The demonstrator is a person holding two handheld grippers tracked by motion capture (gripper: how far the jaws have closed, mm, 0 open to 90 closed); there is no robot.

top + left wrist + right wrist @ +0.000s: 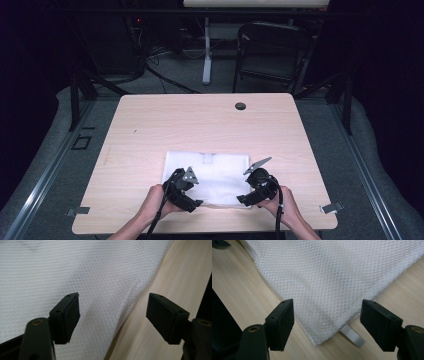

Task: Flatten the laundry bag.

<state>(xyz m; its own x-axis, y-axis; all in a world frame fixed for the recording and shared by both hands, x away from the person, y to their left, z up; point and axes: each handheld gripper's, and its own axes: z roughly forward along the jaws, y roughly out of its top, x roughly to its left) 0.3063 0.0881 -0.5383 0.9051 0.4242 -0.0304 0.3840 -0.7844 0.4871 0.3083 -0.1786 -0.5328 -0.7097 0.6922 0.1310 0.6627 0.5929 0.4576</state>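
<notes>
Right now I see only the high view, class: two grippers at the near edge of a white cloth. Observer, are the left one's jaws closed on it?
Observer: No. The left gripper stands open, one pad over the white mesh cloth, the other over bare table.
Operator: And the right one?
Observer: The right gripper is open too, jaws astride a corner of the cloth, not pressing it.
Operator: Anything at that corner?
Observer: A small pale tab sticks out from under it.
</notes>
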